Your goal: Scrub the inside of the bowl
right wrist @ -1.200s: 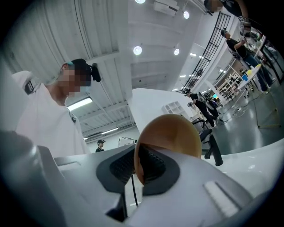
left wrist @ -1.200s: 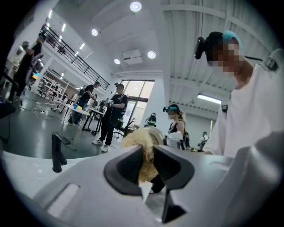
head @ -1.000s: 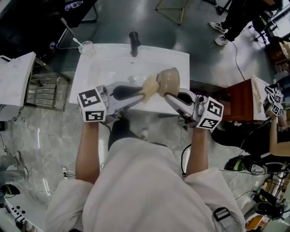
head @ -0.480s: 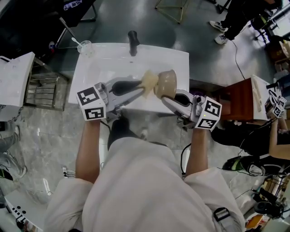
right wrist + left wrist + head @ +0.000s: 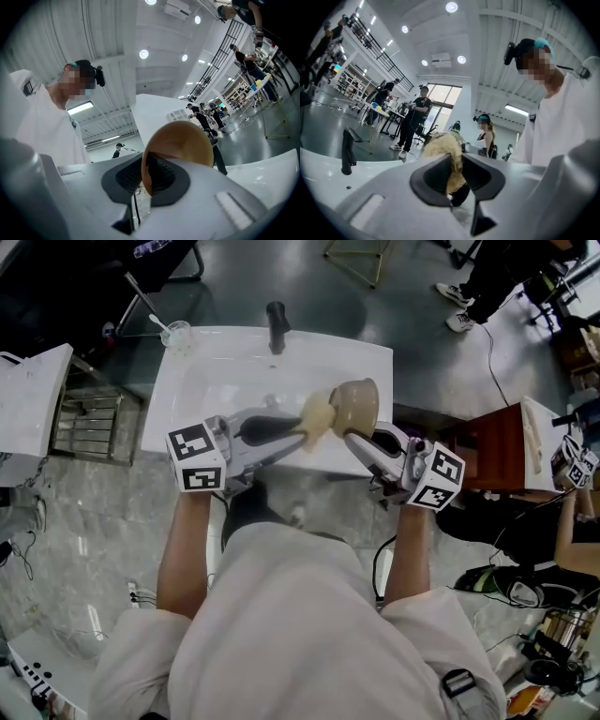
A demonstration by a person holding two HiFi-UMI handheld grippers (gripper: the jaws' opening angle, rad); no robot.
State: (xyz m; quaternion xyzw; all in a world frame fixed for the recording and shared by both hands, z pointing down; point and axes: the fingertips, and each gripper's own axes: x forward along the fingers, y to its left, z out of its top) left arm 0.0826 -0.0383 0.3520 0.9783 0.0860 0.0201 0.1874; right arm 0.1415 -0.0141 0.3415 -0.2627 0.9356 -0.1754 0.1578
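Pinching the rim of the tan bowl (image 5: 354,404), the right gripper (image 5: 354,439) is clamped tight, the wall between its pads. The bowl stands on edge just past its tips, above the white sink (image 5: 216,371). The left gripper (image 5: 295,429) is clenched on a shaggy yellow scrubber (image 5: 317,416), which juts beyond its tips against the bowl. The bowl looks light, rigid and smooth, likely slick when wet, so the rim is the place, gripped deep. The scrubber's soft; it'll squash.
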